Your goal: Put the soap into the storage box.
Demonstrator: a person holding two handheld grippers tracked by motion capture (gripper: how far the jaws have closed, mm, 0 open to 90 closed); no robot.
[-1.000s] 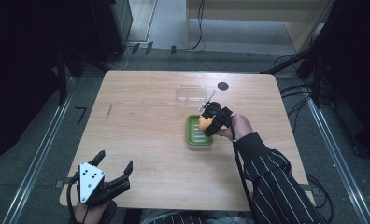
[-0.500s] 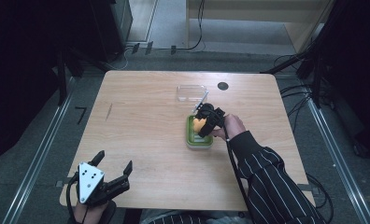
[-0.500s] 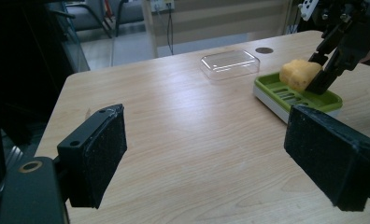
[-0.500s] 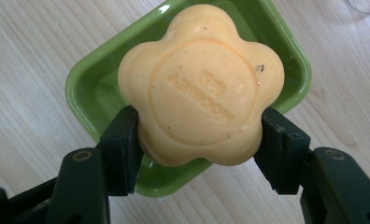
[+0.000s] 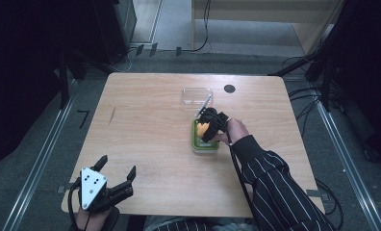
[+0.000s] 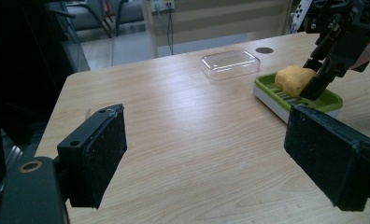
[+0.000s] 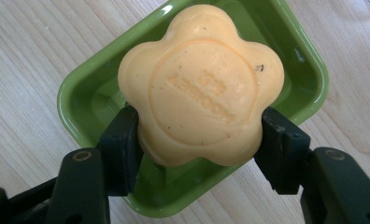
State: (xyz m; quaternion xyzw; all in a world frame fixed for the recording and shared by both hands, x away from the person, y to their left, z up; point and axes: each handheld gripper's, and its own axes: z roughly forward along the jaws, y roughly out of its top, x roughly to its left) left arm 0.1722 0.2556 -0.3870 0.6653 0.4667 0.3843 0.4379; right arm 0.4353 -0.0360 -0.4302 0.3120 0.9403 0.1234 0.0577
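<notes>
A yellow flower-shaped soap bar [image 7: 202, 84] is clamped between the two black jaws of my right gripper [image 7: 199, 140], just over the green soap dish [image 7: 80, 93]. From above, the right gripper [image 5: 209, 129] holds the soap [image 5: 203, 128] over the green dish [image 5: 198, 145] near the table's middle. The left gripper view has the soap [image 6: 293, 80] low over the dish [image 6: 330, 99], gripped from the right. My left gripper [image 5: 116, 179] stands open at the table's near left edge, its pads [image 6: 101, 154] wide apart with nothing between them.
A clear plastic lid [image 5: 196, 96] lies on the wooden table [image 5: 140, 130] just beyond the dish, also seen as the clear lid [image 6: 230, 63]. A small dark round disc [image 5: 229, 88] sits at the far side. Cables and dark stands surround the table.
My right gripper has carried the soap slightly leftward and down, from over the dish's far right corner to low over the dish. The left gripper has stayed in place.
</notes>
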